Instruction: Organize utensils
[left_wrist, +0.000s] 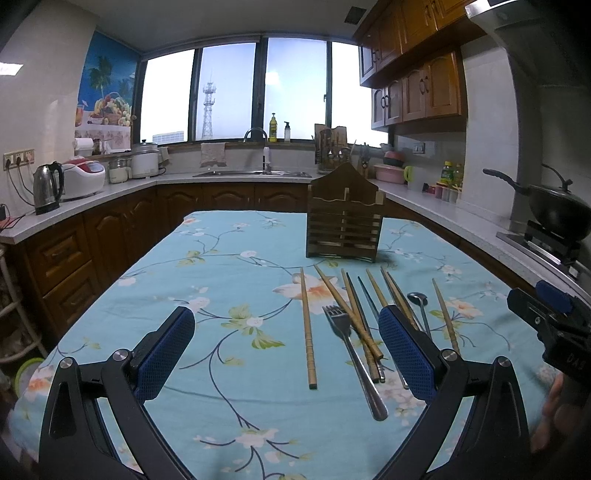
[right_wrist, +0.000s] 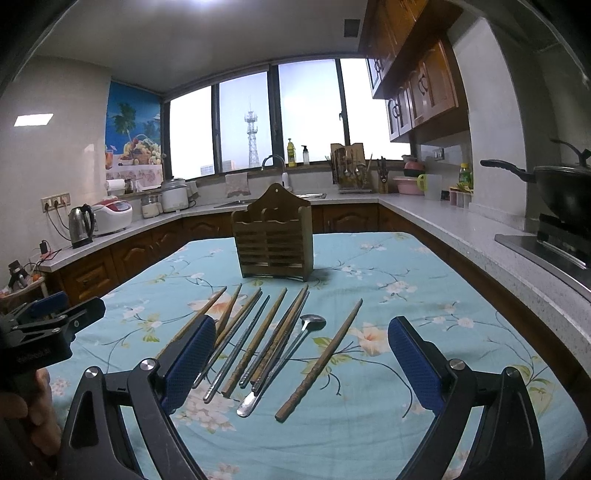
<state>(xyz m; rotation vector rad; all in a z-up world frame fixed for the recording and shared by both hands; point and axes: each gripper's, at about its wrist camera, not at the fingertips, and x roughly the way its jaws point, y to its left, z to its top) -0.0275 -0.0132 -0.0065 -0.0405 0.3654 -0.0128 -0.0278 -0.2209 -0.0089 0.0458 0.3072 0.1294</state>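
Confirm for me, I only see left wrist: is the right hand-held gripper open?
Observer: Yes, the right hand-held gripper is open and holds nothing.
Operator: The spoon handle is behind my finger. Is it free?
Observer: The spoon lies flat, with its handle close beside the chopsticks. I can't tell if they touch.
Operator: And the far-right chopstick?
Observer: The lone chopstick lies apart from the rest, and its whole length shows.
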